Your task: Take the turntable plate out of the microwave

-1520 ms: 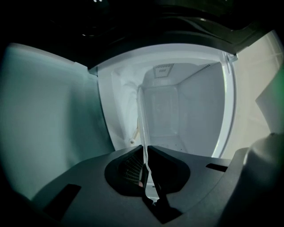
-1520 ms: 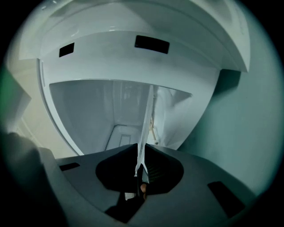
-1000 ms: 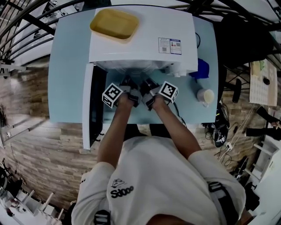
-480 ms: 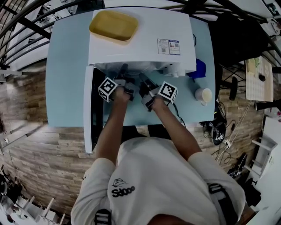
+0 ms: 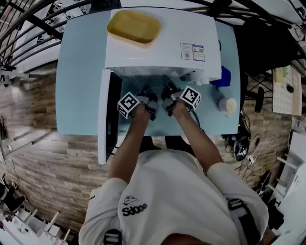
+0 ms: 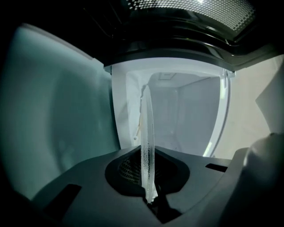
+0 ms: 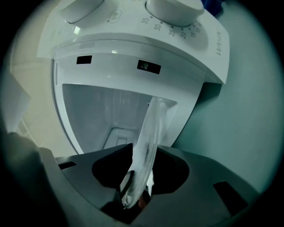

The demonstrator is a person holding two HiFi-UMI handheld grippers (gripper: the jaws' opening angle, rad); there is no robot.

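Note:
The clear glass turntable plate stands edge-on in the left gripper view, reaching from the jaws into the white microwave cavity. My left gripper is closing and pinches the plate's rim. In the right gripper view the same plate leans between the jaws of my right gripper, which are opening with room on both sides of the glass. In the head view the left gripper and the right gripper sit side by side at the mouth of the microwave.
The microwave door hangs open to the left. A yellow tray lies on top of the microwave. Its control dials are above the right gripper. A blue object and a small cup stand at the right on the light-blue table.
The left gripper pushed a little deeper into the microwave mouth, then drew back to about where it was. The right gripper stayed at the mouth.

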